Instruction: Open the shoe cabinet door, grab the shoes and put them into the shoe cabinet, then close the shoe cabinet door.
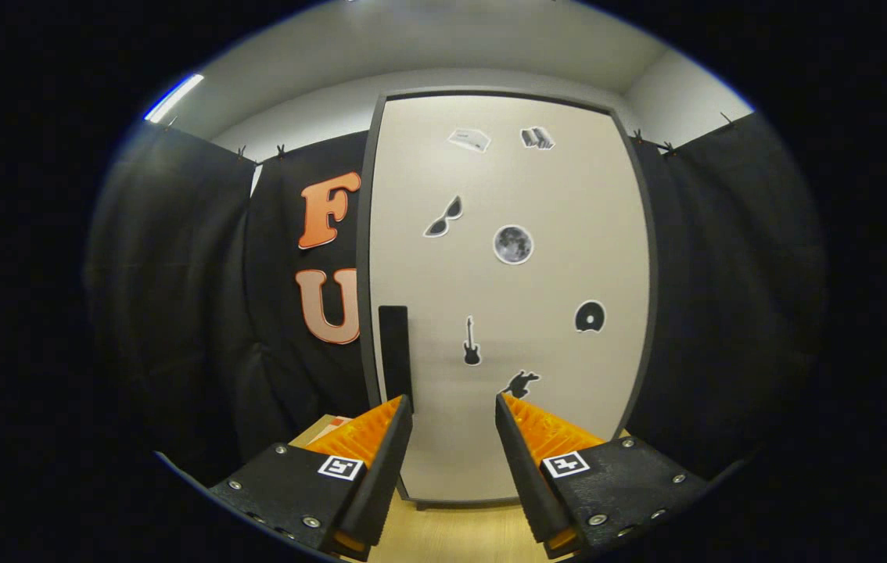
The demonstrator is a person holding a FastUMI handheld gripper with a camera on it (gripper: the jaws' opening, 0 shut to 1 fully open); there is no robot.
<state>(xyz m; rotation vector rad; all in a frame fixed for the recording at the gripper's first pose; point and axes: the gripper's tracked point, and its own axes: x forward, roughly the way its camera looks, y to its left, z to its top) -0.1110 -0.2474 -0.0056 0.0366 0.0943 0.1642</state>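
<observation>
Nearest, the gripper [453, 414] holds its fingers spread wide with nothing between them, aimed at the cabinet [365, 258] as if lining up for the dark handle [395, 352] just beyond the left fingertip. Its door [553, 258] stands shut on the wooden floor [451, 536], stickers scattered across its pale front, so opening likely comes first.

The gripper [453, 407] is held level and is pointed straight ahead. Its two fingers [381, 450] are spread apart, with a clear gap left between them, and nothing is gripped or touched by either one. The fingers are set at about the same height, and each tip is angled slightly inward toward the other.
</observation>
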